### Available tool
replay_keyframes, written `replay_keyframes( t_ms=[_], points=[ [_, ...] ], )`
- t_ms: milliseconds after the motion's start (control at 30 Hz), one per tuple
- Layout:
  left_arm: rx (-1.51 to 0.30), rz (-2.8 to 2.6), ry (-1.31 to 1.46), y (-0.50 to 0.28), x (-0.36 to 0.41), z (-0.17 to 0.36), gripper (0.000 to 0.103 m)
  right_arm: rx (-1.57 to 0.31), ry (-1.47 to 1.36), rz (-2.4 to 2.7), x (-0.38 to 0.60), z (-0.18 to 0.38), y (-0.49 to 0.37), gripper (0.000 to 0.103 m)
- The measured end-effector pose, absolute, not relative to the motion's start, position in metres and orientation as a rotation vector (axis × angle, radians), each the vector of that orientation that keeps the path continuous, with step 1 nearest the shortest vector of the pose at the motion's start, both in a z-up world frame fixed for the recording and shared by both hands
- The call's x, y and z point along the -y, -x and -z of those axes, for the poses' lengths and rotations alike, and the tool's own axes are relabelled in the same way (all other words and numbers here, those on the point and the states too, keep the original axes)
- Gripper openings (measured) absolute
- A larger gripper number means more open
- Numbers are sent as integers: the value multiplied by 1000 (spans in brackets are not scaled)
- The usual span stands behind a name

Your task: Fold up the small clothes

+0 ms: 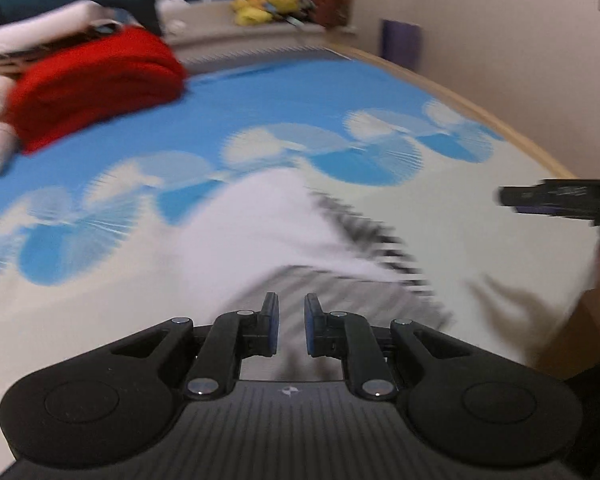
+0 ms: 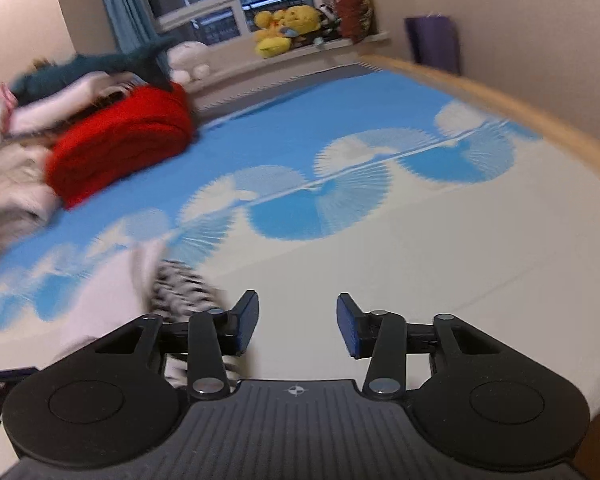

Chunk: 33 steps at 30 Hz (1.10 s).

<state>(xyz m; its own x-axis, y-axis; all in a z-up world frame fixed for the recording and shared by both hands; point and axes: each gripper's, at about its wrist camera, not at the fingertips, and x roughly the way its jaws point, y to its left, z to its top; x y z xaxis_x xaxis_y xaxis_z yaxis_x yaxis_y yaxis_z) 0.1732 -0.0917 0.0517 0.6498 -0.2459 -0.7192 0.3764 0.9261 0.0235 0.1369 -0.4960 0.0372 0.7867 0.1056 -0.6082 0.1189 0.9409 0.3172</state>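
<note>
The small white garment (image 1: 260, 232) with a black-and-white striped part lies on the blue and white bed cover (image 1: 300, 100), just in front of my left gripper (image 1: 291, 328) and to the left of my right gripper (image 2: 298, 326). The left fingers have a narrow gap with nothing between them; the right fingers are wide apart and empty. The cloth looks thin, light and limp, so I judge it will sag and slide. I think an edge or corner is the best hold, though blur hides them.

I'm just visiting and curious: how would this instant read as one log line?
task: fold small clothes | left gripper: jaws narrowly open over striped garment | right gripper: jaws wide open, empty | bedsheet | view: blurred
</note>
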Motion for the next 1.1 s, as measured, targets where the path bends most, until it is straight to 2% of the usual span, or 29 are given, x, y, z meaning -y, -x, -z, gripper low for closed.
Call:
replay_keyframes(
  t_ms=[100,233,267,367,500,533,600,667,733,833,967,1100],
  points=[
    [-769,312,-185,-179,42,-41,14,-681,-406,-75,481,-35,-147,40],
    [-817,270,-88,-174,0,-9,14,-797,-411,-213,447,-20,-168,40],
    [-894,226,-80,-180,-3,-4,14,-831,-398,-230,438,-16,-173,41],
    [-855,256,3,-178,-8,-14,14,-921,-324,-240,415,-3,-186,48],
    [-898,306,3,-183,4,-5,15,-1013,-291,-247,398,14,-200,49],
    [-902,319,1,-183,9,-4,17,-1039,-285,-254,394,18,-202,49],
    [-898,348,20,-182,13,-9,28,-1066,-249,-254,388,24,-200,49],
    [-898,352,53,-191,25,1,36,-1082,-194,-243,380,30,-197,42],
    [-907,350,94,-193,28,4,40,-1081,-149,-228,376,33,-191,1],
    [-921,338,131,-195,32,6,43,-1021,-173,-273,384,23,-179,1],
    [-923,360,108,-190,46,7,53,-820,-447,-294,436,-14,-150,0],
    [-942,390,57,-186,66,14,55,-761,-522,-304,465,-31,-118,0]
  ],
)
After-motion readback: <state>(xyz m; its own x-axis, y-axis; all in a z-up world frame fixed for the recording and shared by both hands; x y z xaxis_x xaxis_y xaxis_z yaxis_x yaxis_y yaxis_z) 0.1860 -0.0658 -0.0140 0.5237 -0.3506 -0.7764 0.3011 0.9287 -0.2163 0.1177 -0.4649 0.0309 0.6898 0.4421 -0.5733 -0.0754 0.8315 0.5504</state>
